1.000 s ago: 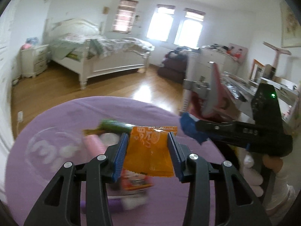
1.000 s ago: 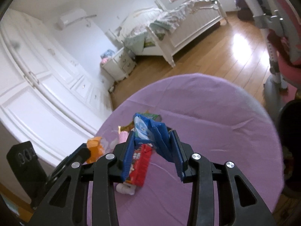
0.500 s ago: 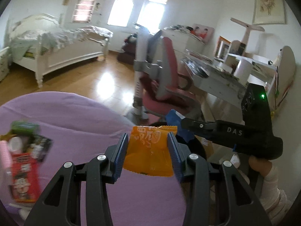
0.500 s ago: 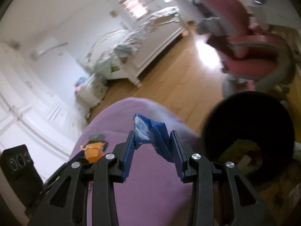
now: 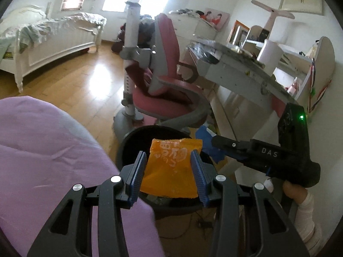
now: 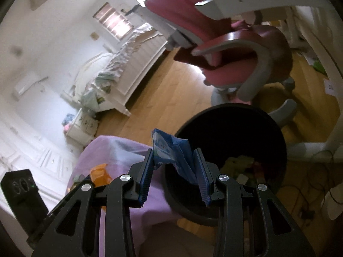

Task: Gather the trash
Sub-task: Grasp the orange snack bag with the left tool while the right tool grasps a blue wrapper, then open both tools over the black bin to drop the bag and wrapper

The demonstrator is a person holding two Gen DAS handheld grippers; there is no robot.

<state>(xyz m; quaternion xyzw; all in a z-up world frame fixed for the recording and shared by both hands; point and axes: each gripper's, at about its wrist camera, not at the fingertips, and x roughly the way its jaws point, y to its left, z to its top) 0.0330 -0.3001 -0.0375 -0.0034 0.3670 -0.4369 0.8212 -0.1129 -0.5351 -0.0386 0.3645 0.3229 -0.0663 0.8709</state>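
Wooden floor [image 5: 70, 85] is showing behind a black bin [image 6: 233, 128] at lower centre. Over it, the left claw [image 5: 169, 171] is closing its jaws on an orange packet [image 5: 171, 169], while the right claw [image 6: 174, 171] is pinching a blue wrapper [image 6: 171, 152], partly open.

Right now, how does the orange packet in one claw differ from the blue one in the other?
The orange packet looks flat and smooth with white print; the blue packet is creased and folded. The orange one sits in the left gripper, whose jaws are closing on it; the blue one is pinched in the right gripper. Both are empty wrappers held over the black bin, ready to drop.
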